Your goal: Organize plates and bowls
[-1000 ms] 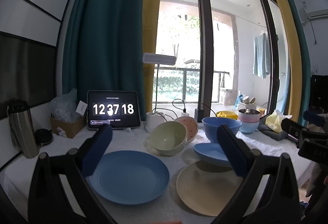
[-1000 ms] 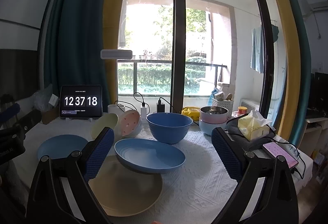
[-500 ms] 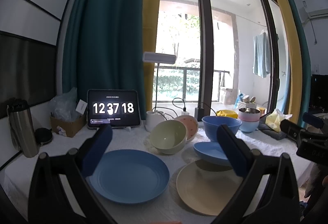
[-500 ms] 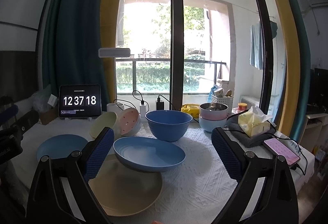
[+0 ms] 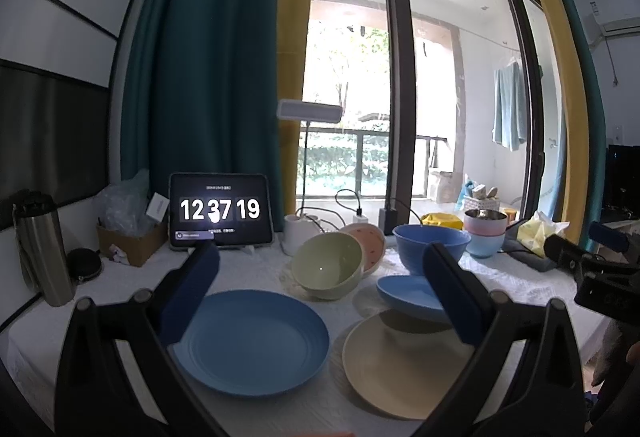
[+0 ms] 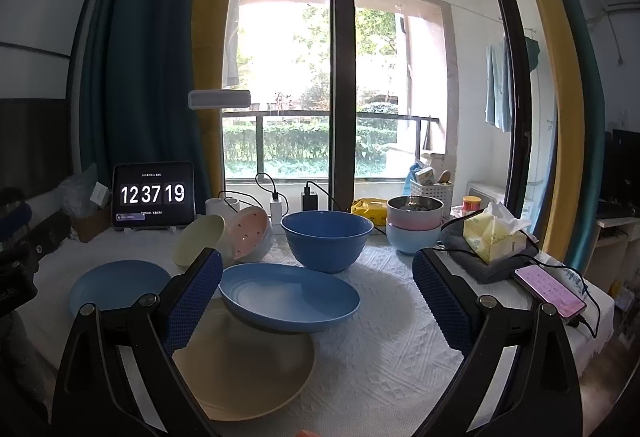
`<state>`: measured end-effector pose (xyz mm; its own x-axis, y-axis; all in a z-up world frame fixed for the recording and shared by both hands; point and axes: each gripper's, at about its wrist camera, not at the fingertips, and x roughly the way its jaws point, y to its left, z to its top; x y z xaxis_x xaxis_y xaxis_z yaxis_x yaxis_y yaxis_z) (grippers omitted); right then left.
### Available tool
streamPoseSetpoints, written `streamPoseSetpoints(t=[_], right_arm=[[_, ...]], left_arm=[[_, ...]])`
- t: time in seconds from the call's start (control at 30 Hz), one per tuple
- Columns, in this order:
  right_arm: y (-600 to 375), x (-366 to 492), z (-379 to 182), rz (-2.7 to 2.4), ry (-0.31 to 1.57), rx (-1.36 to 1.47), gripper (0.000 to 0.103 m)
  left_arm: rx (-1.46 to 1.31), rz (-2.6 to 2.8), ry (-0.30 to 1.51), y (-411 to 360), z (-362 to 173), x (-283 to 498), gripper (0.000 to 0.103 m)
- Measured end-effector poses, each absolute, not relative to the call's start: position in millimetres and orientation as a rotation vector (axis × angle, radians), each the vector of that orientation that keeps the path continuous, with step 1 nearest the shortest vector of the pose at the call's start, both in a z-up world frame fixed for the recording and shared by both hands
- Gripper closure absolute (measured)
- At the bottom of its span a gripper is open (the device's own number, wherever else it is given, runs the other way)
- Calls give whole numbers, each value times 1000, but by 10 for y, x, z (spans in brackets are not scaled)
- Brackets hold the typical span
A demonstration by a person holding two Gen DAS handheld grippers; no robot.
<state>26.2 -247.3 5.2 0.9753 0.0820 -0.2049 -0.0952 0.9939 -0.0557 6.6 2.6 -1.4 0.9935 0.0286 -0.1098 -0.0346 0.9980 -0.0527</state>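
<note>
Fingers wide apart, both grippers, nothing held. Right gripper nearer: shallow blue dish dead ahead betw. pads, tilted on beige plate. Left gripper faces blue plate.

We see a table covered with a white textured cloth. Directly on the cloth lie a flat blue plate at the left and a beige plate beside it. A shallow blue dish rests partly on the far edge of the beige plate. Behind it stands a deep blue bowl. A pale green bowl and a pink bowl sit tilted on their sides, touching each other. A pink bowl stacked in a light blue bowl stands at the right. A tablet clock stands at the rear, a steel flask at the far left, and a phone near the right edge.
</note>
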Motion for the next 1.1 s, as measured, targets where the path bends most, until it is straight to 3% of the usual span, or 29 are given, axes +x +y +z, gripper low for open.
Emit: streamPoseSetpoints(t=[1.1], right_arm=[[-2498, 281, 7, 87, 210, -59, 5]], left_arm=[[-53, 26, 124, -27, -64, 71, 1]])
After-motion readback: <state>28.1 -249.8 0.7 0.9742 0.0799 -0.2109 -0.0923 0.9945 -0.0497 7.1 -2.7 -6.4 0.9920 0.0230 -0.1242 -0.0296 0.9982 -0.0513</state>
